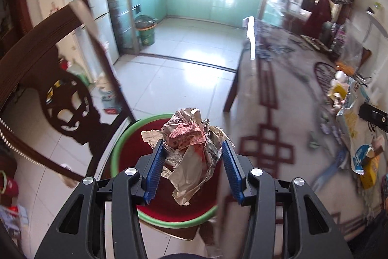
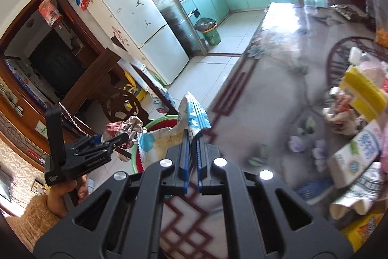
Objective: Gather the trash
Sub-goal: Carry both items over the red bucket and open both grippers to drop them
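Jaws of the left gripper (image 1: 191,149) are clamped on a crumpled paper wad (image 1: 191,145) over the green-rimmed basin (image 1: 116,157), the right gripper's (image 2: 192,135) pinched on a snack bag (image 2: 191,111) beside the table: light, squashy, best gripped mid-bulk.

Both tools share one build: the left gripper (image 1: 191,152) has matte black moulded arms with long triangular cut-outs, four round silver bolt heads across the linkage, and two ribbed blue pads (image 1: 155,169) on black finger carriers. The right gripper (image 2: 192,149) matches it, with four silver bolts and saw-toothed blue pads (image 2: 185,157). At 8 o'clock in the right wrist view, the left tool's black body carries faint pale lettering and an upright flat black bracket, and below the person's hand (image 2: 65,196) shows a fuzzy tan sleeve (image 2: 36,217).
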The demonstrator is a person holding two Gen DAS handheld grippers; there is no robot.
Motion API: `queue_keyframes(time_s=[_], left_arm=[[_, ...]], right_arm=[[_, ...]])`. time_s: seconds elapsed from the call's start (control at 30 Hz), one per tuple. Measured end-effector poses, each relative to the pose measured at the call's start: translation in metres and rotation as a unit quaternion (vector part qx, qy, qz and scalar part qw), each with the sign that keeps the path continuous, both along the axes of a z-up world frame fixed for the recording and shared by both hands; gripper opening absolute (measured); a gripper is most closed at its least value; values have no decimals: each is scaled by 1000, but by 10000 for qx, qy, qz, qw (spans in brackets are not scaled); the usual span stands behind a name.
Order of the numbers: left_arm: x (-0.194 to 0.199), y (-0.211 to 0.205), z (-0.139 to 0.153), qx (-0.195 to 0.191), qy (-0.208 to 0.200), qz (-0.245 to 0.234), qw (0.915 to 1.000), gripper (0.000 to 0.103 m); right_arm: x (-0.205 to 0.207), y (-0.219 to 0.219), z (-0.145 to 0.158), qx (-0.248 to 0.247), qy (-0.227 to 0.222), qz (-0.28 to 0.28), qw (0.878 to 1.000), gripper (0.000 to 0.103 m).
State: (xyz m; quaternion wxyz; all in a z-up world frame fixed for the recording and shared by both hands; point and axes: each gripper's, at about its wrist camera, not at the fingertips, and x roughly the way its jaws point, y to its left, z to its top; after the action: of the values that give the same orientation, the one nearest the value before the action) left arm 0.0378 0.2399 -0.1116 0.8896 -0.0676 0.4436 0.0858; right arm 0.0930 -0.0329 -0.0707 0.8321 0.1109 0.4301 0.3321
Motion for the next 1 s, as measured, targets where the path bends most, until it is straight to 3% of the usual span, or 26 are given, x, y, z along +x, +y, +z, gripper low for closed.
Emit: queue_keyframes(time_s=[0.23, 0.4, 0.47, 0.5, 0.53, 0.73, 1.0], left_arm=[[4, 28, -18, -48, 147, 365, 9992, 45], [7, 36, -21, -37, 146, 529, 9985, 50], [6, 37, -19, 53, 100, 620, 9980, 62], [6, 37, -17, 104, 79, 679, 9976, 76], [5, 38, -16, 139, 44, 728, 9972, 80], [-2, 34, -3, 146, -167, 729, 9971, 81], [1, -11, 18, 45, -437, 213, 9988, 81]], right_arm=[[9, 63, -11, -193, 175, 401, 9989, 6], [11, 80, -16, -167, 239, 545, 9981, 7], [11, 83, -14, -139, 237, 590, 9979, 23], [10, 85, -14, -129, 231, 590, 9979, 56], [9, 84, -13, -137, 192, 530, 9983, 81], [-3, 58, 1, -146, -70, 297, 9994, 81], [-33, -58, 13, -576, -415, -629, 9955, 81]])
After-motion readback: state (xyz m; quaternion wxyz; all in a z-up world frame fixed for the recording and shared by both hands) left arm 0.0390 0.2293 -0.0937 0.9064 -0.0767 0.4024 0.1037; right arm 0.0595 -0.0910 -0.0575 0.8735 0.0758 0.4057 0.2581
